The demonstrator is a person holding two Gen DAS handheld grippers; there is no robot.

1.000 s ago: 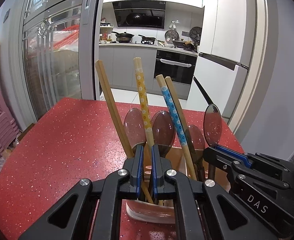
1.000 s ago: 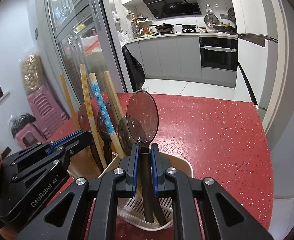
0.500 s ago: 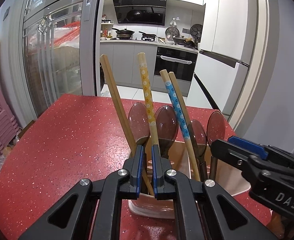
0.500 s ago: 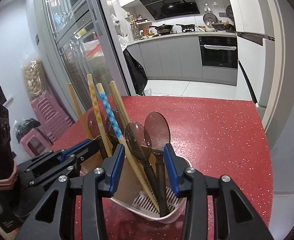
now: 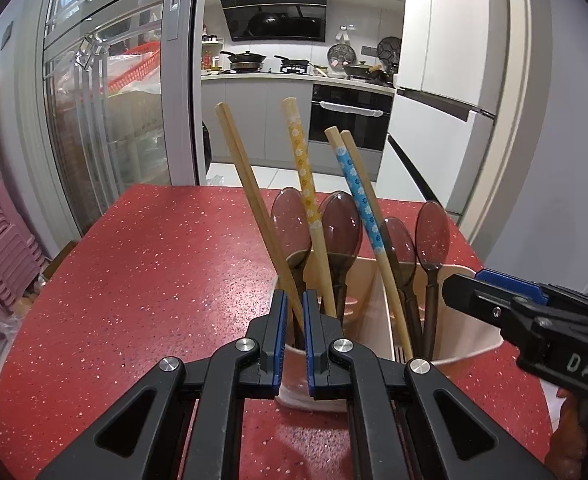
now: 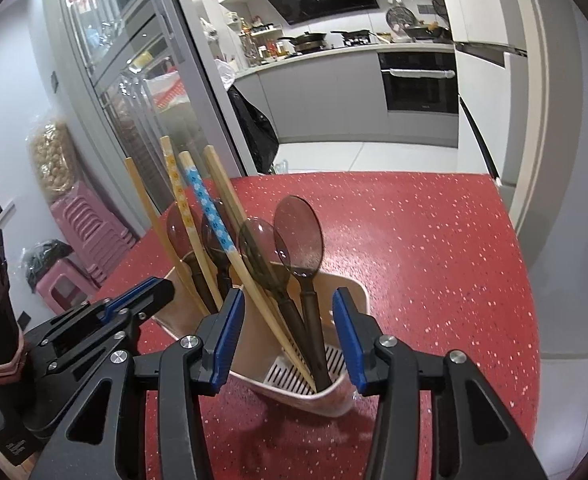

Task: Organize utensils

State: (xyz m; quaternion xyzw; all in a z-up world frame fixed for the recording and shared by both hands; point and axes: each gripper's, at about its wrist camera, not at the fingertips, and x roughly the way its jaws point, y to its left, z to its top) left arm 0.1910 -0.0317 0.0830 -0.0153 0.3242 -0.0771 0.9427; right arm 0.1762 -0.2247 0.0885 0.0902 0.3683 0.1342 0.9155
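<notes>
Our right gripper (image 6: 286, 334) is opening, nothing pressed, around the light, stiff, slippery spoon (image 6: 299, 240); we'd regrip its handle between the pads.

Red speckled table (image 5: 154, 280); beige utensil holder (image 6: 357, 300)

Bright, even indoor light; sharp frames, fisheye-bent dark edges.

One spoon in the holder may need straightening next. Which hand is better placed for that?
Right. The right gripper is opening around the spoon handles, with no pad pressing on them. The left gripper is shut at the holder rim, apparently steadying it.
</notes>
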